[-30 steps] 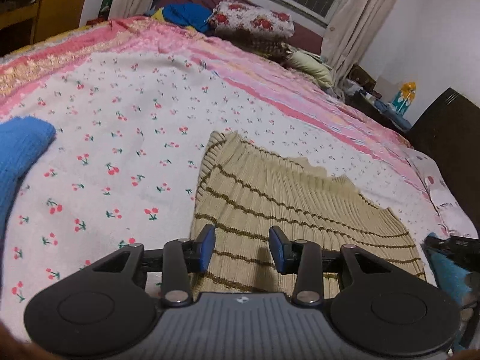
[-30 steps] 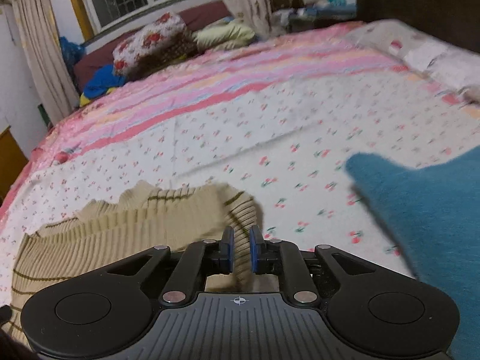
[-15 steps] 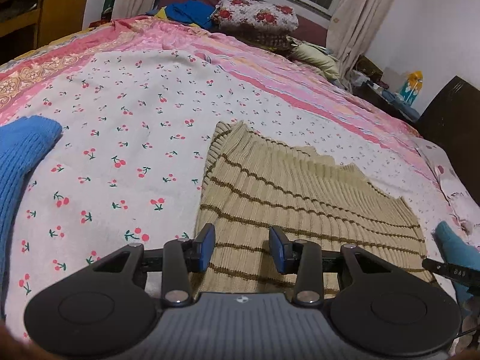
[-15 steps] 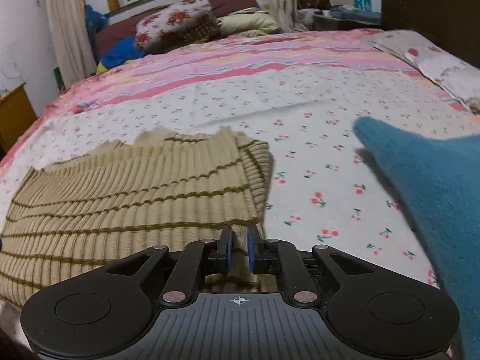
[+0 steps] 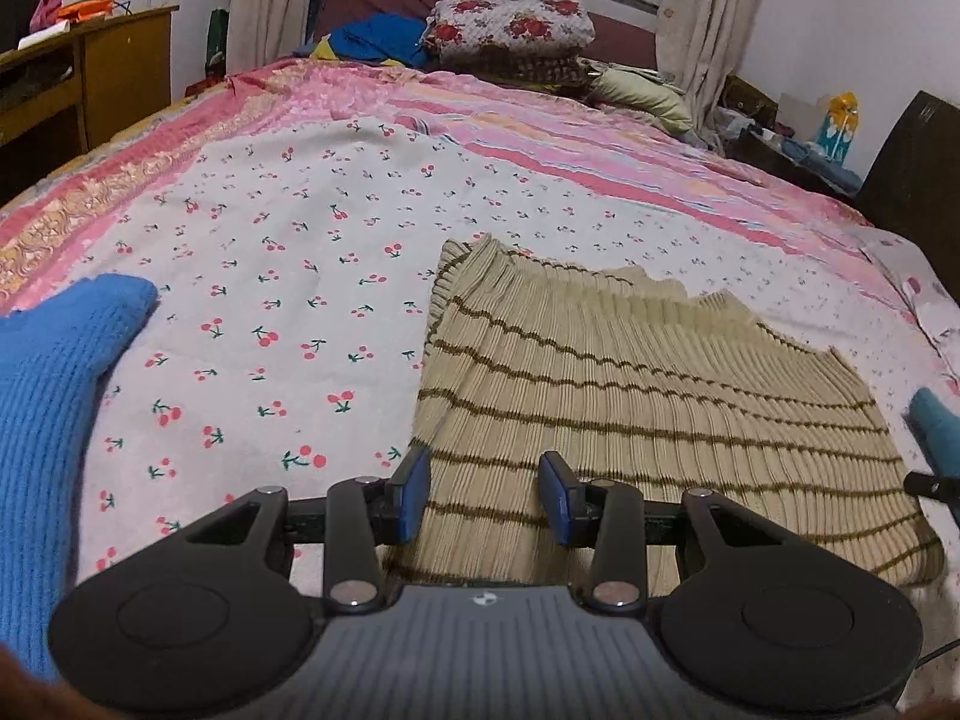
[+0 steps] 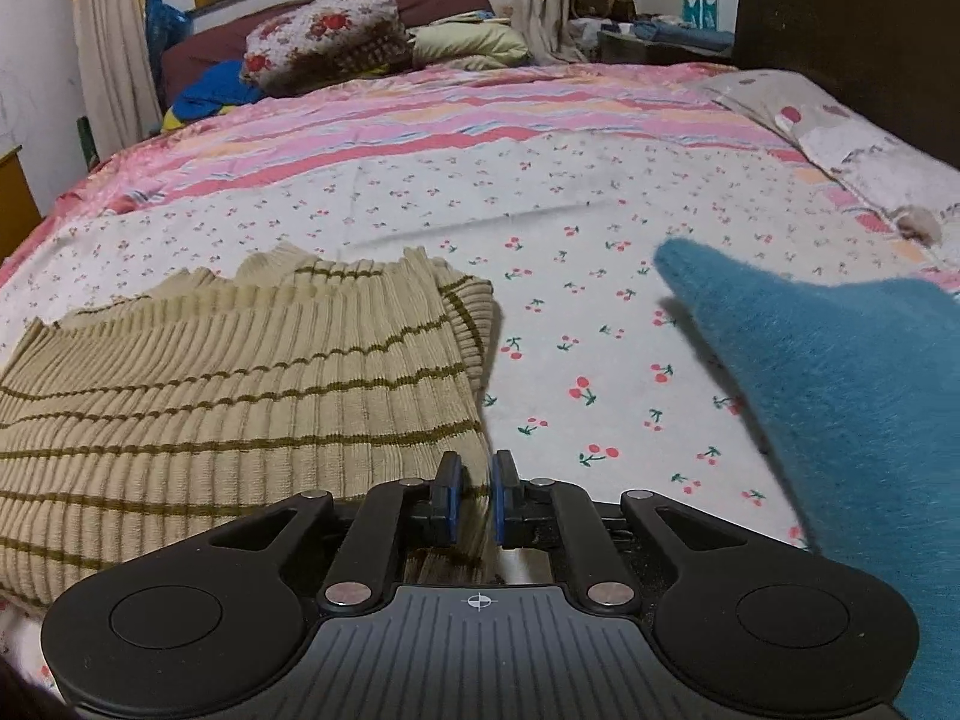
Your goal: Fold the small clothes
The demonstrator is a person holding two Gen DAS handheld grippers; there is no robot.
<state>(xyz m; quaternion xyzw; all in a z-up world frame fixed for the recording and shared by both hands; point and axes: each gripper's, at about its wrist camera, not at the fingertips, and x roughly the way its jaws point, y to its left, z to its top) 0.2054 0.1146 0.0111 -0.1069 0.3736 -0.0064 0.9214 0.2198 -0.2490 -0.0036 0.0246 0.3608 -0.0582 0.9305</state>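
Both tongs sit low at the near edge of the bed, pointing fwd along the sheet. Left gripper (image 5: 485, 495): fingers spread wide, nothing between them, hovering over the near left corner of the sweater (image 5: 630, 396). Right gripper (image 6: 475, 498): fingers nearly pressed together w/ a bit of the sweater's (image 6: 240, 396) near right corner pinched between the blue pads (image 6: 449, 495); fabric shows in the narrow gap.

Sweater: beige ribbed knit w/ brown stripes, lying mostly flat on the cherry-print bedsheet (image 5: 270, 276), roughly centre, between the two grippers. Right side looks doubled over, a rolled edge showing in the right wrist view, so prob. one fold is in. Left edge is a bit wavy, not squared.

Progress, my guess: early to mid. Item is laid out and maybe folded once; further folds and tidying are left. A blue knit (image 5: 54, 396) lies at far left and a teal fuzzy piece (image 6: 840, 408) at right, both near but apart from the sweater. Can't tell if they're done or waiting.

Pose: both grippers level, side by side, near the cloth's front hem; left looks ready to close on its corner so both can lift together.
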